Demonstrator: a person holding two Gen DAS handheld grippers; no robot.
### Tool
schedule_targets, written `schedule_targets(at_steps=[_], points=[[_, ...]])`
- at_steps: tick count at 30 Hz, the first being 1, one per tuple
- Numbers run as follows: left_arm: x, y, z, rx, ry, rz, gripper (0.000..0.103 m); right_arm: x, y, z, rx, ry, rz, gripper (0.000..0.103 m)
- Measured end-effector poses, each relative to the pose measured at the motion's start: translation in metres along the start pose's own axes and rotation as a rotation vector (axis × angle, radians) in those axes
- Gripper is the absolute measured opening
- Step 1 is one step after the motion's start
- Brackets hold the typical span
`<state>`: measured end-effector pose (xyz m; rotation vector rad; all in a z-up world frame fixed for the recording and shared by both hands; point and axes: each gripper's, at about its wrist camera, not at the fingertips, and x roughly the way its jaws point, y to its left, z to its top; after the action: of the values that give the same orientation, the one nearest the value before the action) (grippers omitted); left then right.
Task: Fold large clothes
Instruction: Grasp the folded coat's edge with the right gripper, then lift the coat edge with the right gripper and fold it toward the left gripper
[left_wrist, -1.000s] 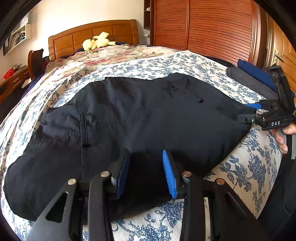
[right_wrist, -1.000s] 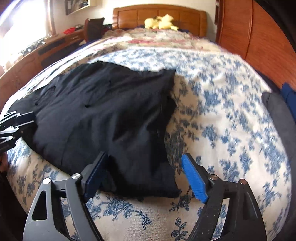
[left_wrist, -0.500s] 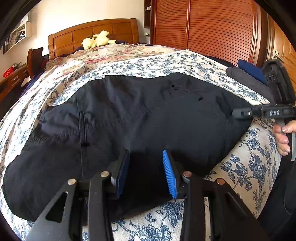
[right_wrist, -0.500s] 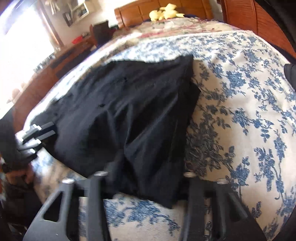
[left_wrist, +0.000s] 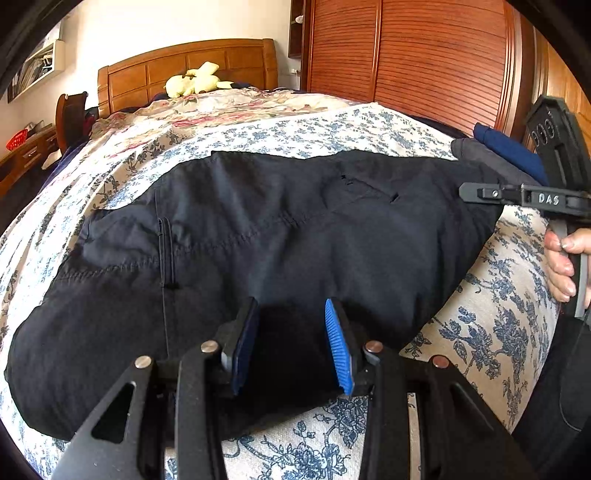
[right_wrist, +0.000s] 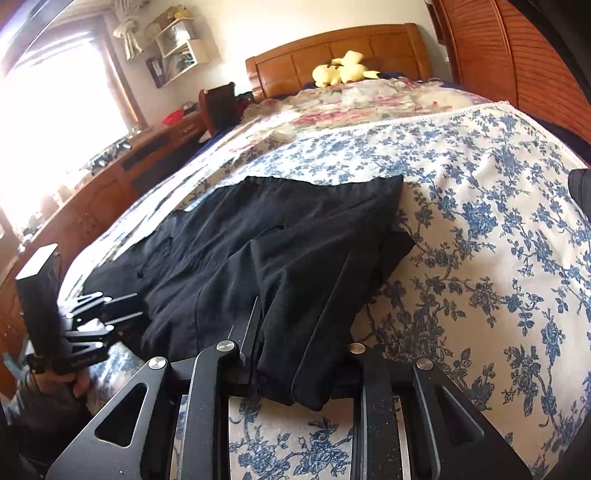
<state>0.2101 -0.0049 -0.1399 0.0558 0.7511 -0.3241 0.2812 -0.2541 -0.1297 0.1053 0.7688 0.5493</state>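
Right gripper (right_wrist: 295, 354) has just closed, pinching the black trousers' (left_wrist: 295, 229) hem; left gripper (left_wrist: 288, 343) clamps the waist edge. Next: lift toward twelve o'clock, fold.

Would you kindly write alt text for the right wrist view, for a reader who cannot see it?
The right gripper, whose jaws have just been closing, is clamped on a bunched corner of a black garment spread on a bed with a blue floral bedspread. At far left the left gripper meets the garment's other near edge; a yellow plush toy lies by the wooden headboard.
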Motion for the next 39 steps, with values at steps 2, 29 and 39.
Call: schedule_targets(at_steps=[2,29,39], points=[[-0.004,0.002,0.001,-0.007,-0.01,0.001,0.036,0.0,0.001,0.0,-0.012,-0.003,-0.008,0.023],[-0.103,0.1,-0.015,-0.187,-0.2,0.115,0.036,0.028,0.203,0.069,-0.374,-0.093,0.176,0.015],[-0.116,0.141,-0.042,-0.26,-0.19,0.17,0.036,0.098,0.283,0.056,-0.408,0.025,0.279,0.048]])
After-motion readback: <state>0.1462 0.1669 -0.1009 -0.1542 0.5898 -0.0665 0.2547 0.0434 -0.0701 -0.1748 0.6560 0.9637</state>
